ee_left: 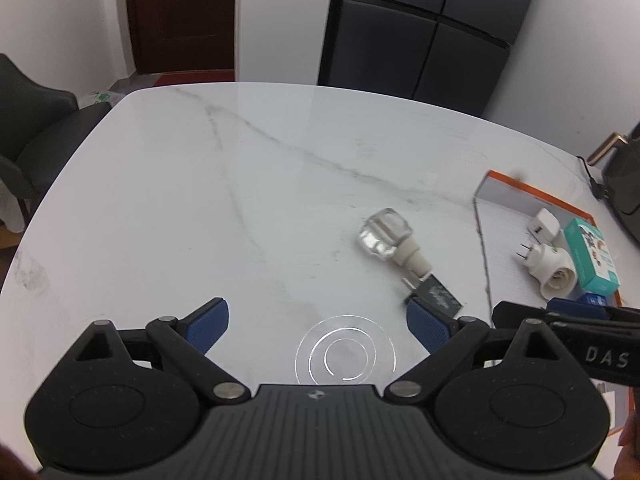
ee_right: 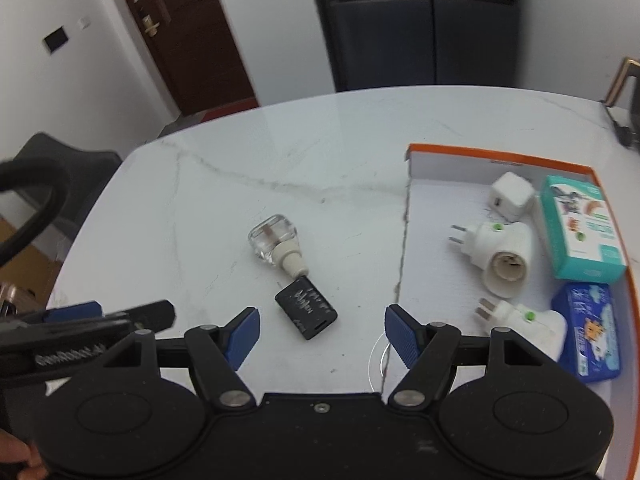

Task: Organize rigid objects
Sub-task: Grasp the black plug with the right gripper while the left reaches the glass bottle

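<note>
A white marble-look table [ee_right: 320, 140] with grey veins is carrying everything. Near its middle a clear glass bottle with a cream neck [ee_right: 276, 246] is lying on its side, and a small black adapter [ee_right: 306, 308] is lying flat at its five o'clock, touching the neck's end. At three o'clock of these an orange-rimmed white tray [ee_right: 440, 147] is sitting on the tabletop.

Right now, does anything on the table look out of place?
Yes. The clear bottle lies tipped on its side on the bare marble, its neck against the black adapter. Both sit outside the orange-rimmed tray, where the other plugs and boxes are gathered. No spill is visible.
</note>
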{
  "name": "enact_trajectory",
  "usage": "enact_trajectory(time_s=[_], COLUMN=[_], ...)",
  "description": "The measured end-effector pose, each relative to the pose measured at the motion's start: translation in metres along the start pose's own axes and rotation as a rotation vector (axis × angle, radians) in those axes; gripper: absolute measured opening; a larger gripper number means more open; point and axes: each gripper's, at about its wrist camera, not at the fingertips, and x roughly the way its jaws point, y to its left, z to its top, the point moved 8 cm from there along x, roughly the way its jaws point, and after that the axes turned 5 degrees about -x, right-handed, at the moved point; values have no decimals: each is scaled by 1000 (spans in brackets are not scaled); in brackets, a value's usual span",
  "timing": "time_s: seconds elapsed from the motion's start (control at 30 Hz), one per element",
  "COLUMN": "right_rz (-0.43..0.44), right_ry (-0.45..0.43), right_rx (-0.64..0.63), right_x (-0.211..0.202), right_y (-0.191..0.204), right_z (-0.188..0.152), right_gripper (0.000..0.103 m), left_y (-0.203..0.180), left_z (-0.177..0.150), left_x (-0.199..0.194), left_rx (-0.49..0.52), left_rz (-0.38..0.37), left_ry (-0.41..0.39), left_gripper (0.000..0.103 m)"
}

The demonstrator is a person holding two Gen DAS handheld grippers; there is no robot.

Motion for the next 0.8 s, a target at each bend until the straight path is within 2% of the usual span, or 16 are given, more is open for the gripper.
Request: enact_trajectory(time_s=[0.33, 0.47, 0.53, 0.57, 0.6, 0.67, 0.8], right_rz=[48, 63, 55, 57, 60, 73, 52], right_ry=[85, 113, 125, 136, 146, 139, 128], right_rx=[-121, -178, -202, -208, -208, -211, -204], right_x=[55, 73, 82, 87, 90, 90, 81], right_y=[17, 23, 25, 25, 24, 24, 19], right_z=[-1, -2, -3, -5, -6, -8, -13], right_gripper=[81, 72, 71, 64, 50, 44, 44], left_y=[23, 27, 24, 22, 20, 15, 2], left_z=[1, 2, 3, 4, 5, 7, 16], left_x=[7, 12, 15, 17, 19, 22, 33], left_rx=[-49, -72, -73, -71, -70, -69, -61], left_rz=[32, 35, 31, 29, 27, 20, 7], left_ry=[18, 25, 27, 27, 29, 33, 30], left_gripper=[99, 99, 99, 99, 99, 99, 99])
